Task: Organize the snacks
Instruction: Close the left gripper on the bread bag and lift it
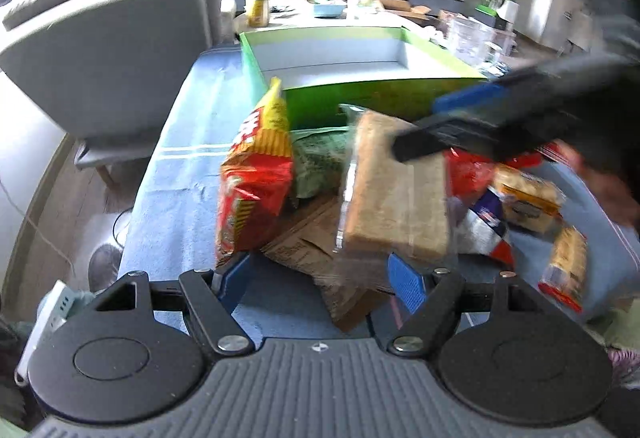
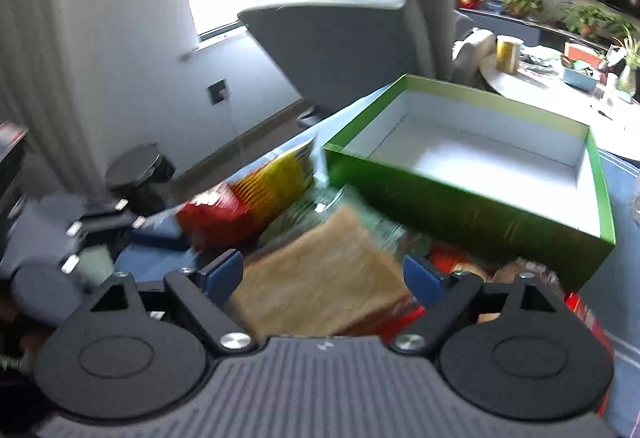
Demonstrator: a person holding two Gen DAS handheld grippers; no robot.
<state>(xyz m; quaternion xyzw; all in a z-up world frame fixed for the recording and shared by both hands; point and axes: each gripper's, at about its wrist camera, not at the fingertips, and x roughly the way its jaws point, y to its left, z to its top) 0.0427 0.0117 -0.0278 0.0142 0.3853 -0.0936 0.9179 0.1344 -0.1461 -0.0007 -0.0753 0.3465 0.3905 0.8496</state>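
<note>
The green box (image 2: 472, 194) on the desk (image 1: 180, 198) is empty; every snack lies heaped before it. The right tool (image 2: 323, 272) gapes around the wrapped brown cake (image 2: 320, 278), unclamped; the left tool (image 1: 316, 278) hangs half-open, empty.

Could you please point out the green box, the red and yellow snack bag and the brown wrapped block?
green box (image 2: 460, 198): right wrist view, front wall.
red and yellow snack bag (image 1: 256, 174): left wrist view, bag's middle.
brown wrapped block (image 1: 396, 190): left wrist view, top face.
</note>
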